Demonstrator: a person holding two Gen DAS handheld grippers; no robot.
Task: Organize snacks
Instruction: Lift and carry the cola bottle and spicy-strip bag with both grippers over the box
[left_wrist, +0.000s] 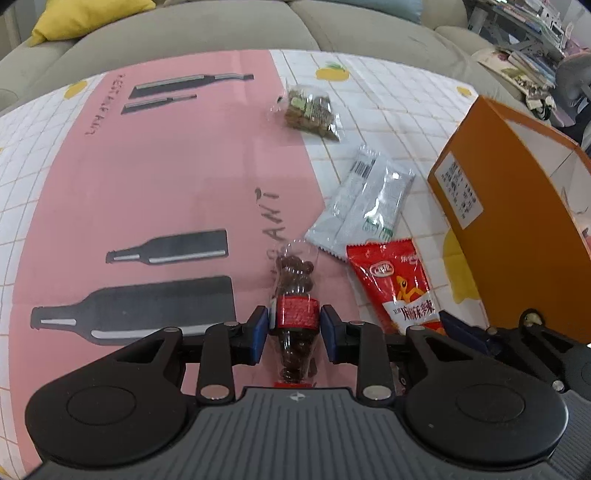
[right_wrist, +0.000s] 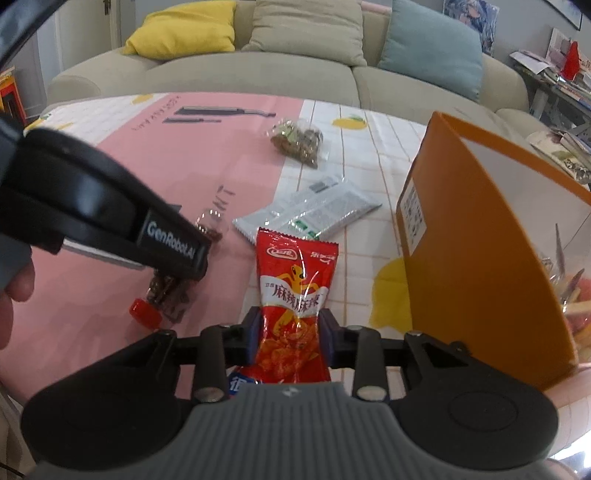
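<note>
In the left wrist view my left gripper (left_wrist: 294, 325) stands around a small clear bottle of brown chocolate balls (left_wrist: 296, 295) with a red label, lying on the pink mat; its blue pads sit at the label's sides, closed on it. In the right wrist view my right gripper (right_wrist: 291, 332) is shut on a red snack packet (right_wrist: 295, 295). The bottle with its red cap (right_wrist: 146, 312) lies to the left there, under the left gripper's body (right_wrist: 110, 218). The orange box (right_wrist: 480, 240) stands open to the right, snacks inside.
Silver-white wrapped packets (left_wrist: 365, 199) and a clear bag of brown-green snacks (left_wrist: 310, 110) lie farther back on the table. A tiled cloth with lemons (left_wrist: 388, 92) covers the table. A beige sofa (right_wrist: 258, 70) with cushions stands behind; shelves with books are at the right.
</note>
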